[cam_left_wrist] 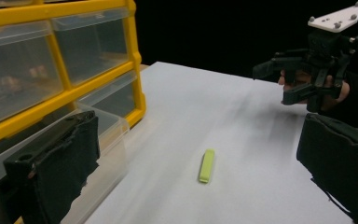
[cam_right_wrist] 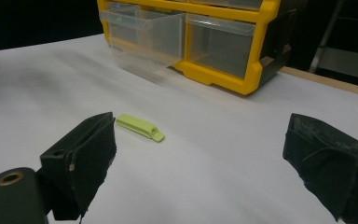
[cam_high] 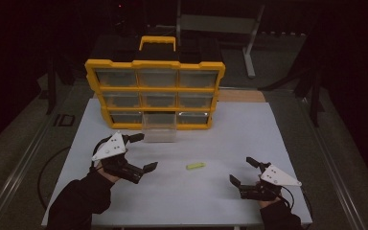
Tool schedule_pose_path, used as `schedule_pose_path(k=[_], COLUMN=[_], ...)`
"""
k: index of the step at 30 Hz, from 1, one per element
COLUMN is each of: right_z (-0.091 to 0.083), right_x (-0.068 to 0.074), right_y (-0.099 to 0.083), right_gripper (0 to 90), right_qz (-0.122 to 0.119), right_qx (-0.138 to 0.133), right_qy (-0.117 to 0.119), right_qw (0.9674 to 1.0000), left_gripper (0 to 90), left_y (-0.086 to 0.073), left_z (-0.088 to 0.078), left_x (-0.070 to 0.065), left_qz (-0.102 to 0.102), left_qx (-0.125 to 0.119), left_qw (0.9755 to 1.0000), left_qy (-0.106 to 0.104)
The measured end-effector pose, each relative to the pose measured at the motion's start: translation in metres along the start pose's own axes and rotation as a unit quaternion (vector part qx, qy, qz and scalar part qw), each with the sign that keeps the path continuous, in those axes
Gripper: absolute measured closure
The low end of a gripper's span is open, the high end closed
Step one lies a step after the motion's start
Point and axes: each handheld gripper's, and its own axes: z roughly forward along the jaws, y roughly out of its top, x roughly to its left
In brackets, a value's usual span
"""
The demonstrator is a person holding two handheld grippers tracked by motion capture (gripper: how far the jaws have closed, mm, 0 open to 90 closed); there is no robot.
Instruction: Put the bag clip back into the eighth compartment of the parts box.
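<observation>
Left tongs: were wide apart and held nothing, near the pulled-out clear drawer.
Yellow box: stood at the back of the white worktop.
Green stick: lay flat in the middle, between both tongs.
Right tongs: were wide apart and held nothing.

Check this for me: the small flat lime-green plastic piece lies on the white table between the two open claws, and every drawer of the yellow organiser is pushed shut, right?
Not quite. The small flat lime-green plastic piece does lie between the open claws, but the clear bottom-middle drawer of the yellow organiser is pulled out; the high view shows it.
</observation>
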Motion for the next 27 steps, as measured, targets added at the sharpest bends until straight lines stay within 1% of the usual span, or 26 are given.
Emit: schedule_pose_path(k=[2,4,10,13,17,20,21,23,24,27], right_z=[0.0,0.0,0.001,0.001,0.001,0.001,0.001,0.001,0.001,0.002], right_x=[0.0,0.0,0.0,0.0,0.0,0.0,0.0,0.0,0.0,0.001], right_y=[0.0,0.0,0.0,0.0,0.0,0.0,0.0,-0.001,-0.001,-0.001], right_gripper=[9.3,9.3,9.3,9.3,9.3,9.3,9.3,9.3,9.3,9.3], right_qz=[-0.001,-0.001,-0.003,-0.004,-0.003,-0.002,-0.002,-0.002,-0.002,-0.001], right_qx=[0.001,0.001,0.003,0.003,0.002,0.003,0.003,0.004,0.003,0.004], right_qy=[0.0,-0.001,0.0,0.0,-0.001,-0.001,-0.001,0.0,0.0,0.001], right_qw=[1.0,1.0,1.0,1.0,1.0,1.0,1.0,1.0,1.0,1.0], left_gripper=[0.1,0.1,0.1,0.1,0.1,0.1,0.1,0.1,0.1,0.1], left_y=[0.003,0.005,0.01,0.012,0.014,0.014,0.015,0.016,0.016,0.016], left_z=[0.004,0.007,0.018,0.024,0.032,0.035,0.04,0.044,0.046,0.052], left_x=[0.001,0.002,0.003,0.003,0.003,0.003,0.002,0.0,0.0,0.0], left_qz=[0.0,0.005,0.002,0.006,0.001,0.003,0.004,0.004,0.004,-0.009], left_qx=[0.001,0.004,0.005,0.01,0.01,0.012,0.016,0.018,0.019,0.012], left_qw=[1.0,1.0,0.9998,0.9996,0.9994,0.9993,0.999,0.9988,0.9987,0.9982], left_qy=[-0.004,-0.006,-0.019,-0.025,-0.033,-0.036,-0.041,-0.046,-0.048,-0.058])
